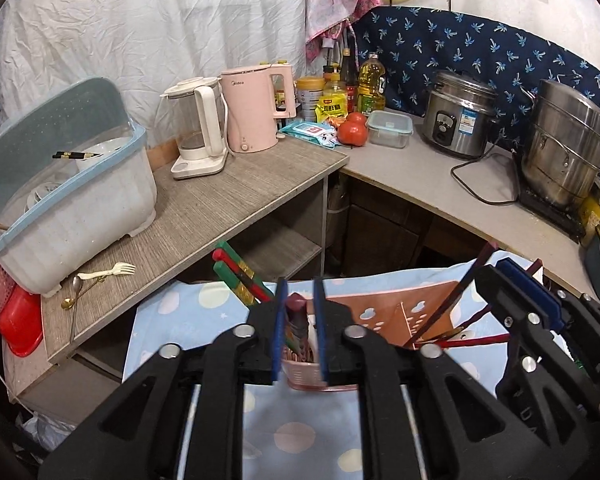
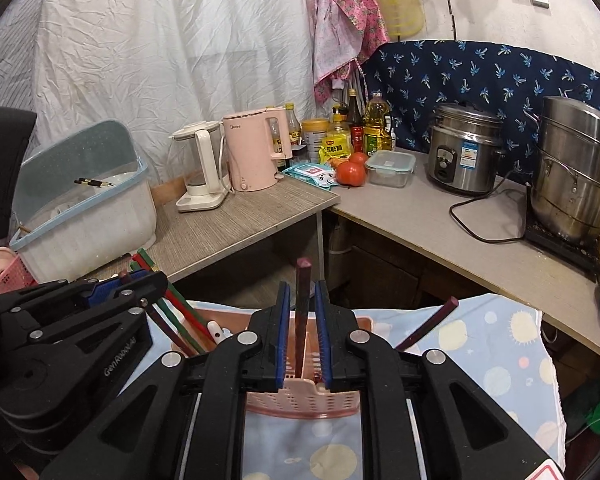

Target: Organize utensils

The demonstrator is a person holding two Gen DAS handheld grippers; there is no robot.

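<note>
- Dotted blue cloth (image 2: 480, 364) carries a pink basket (image 2: 300, 400) at its near edge.
- Left gripper (image 1: 298, 332) stands parted around a dark red chopstick (image 1: 296, 312) in the basket.
- Right gripper (image 2: 302, 332), also parted, flanks an upright chopstick (image 2: 302, 300).
- Farther off, a fork (image 1: 108, 272) lies on the countertop (image 1: 204, 208).

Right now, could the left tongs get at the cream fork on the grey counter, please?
Probably yes: the cream fork lies exposed on the grey counter, though the left tongs first have a dark red chopstick between them.

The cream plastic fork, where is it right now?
In the left wrist view, the cream plastic fork lies at far left on the grey wood-grain table, just in front of the dish-drainer bin, beside a gold spoon.
</note>
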